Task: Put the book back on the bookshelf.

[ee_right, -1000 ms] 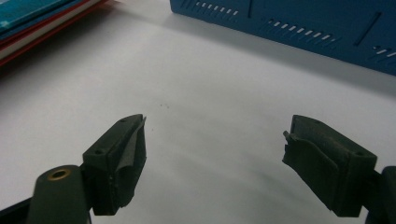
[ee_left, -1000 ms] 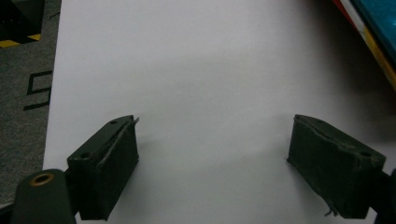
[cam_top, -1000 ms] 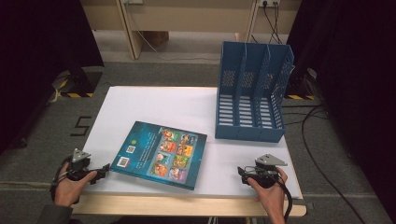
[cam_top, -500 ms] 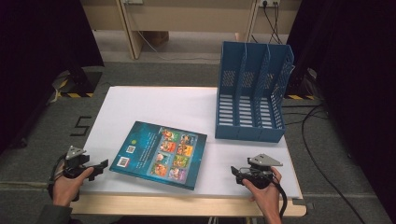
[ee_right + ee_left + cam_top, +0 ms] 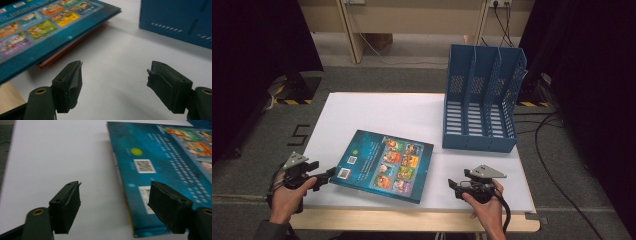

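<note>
On table (image 5: 377,107), book (image 5: 384,165) flat, askew.

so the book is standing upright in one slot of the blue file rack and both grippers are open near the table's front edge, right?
Not quite. The book lies flat on the white table, in front and to the left of the blue file rack, as the high view shows. The rest holds: the left gripper and the right gripper are both open near the front edge, gripping nothing.
</note>
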Tool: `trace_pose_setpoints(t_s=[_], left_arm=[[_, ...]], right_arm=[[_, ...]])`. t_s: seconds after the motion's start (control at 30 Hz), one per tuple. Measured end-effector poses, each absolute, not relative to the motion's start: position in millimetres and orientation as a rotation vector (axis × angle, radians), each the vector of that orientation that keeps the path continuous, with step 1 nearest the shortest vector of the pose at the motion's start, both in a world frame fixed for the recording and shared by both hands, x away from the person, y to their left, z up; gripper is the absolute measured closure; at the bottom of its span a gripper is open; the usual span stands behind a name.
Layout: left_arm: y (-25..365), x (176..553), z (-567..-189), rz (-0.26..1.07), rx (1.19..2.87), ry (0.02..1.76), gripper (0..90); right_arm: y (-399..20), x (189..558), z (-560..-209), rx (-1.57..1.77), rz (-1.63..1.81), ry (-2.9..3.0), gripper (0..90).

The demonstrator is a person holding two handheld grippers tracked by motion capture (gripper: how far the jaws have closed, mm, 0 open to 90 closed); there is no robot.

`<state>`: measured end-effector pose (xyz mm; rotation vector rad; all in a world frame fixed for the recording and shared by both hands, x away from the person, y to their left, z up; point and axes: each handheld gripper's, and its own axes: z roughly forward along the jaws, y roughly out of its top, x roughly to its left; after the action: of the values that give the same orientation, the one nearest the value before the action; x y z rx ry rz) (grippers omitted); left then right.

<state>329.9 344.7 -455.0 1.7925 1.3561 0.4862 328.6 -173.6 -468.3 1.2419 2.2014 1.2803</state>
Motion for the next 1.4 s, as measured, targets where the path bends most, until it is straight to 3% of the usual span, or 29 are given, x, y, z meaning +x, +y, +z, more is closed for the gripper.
trace_pose_setpoints(t_s=[0.07,0.23,0.87,1.4], left_arm=[[337,330,-457,0.431,1.822,1.319,33.7],[330,330,-464,0.352,1.842,1.313,37.4],[292,315,-457,0.351,1.969,1.192,35.1],[291,316,-461,0.331,1.973,1.183,33.9]], right_arm=[[-165,326,-468,1.206,1.284,2.233,28.0],[-154,325,-470,1.185,1.298,2.276,27.9],[-126,330,-476,1.194,1.432,2.335,25.3],[-115,342,-487,1.274,1.47,2.405,19.4]])
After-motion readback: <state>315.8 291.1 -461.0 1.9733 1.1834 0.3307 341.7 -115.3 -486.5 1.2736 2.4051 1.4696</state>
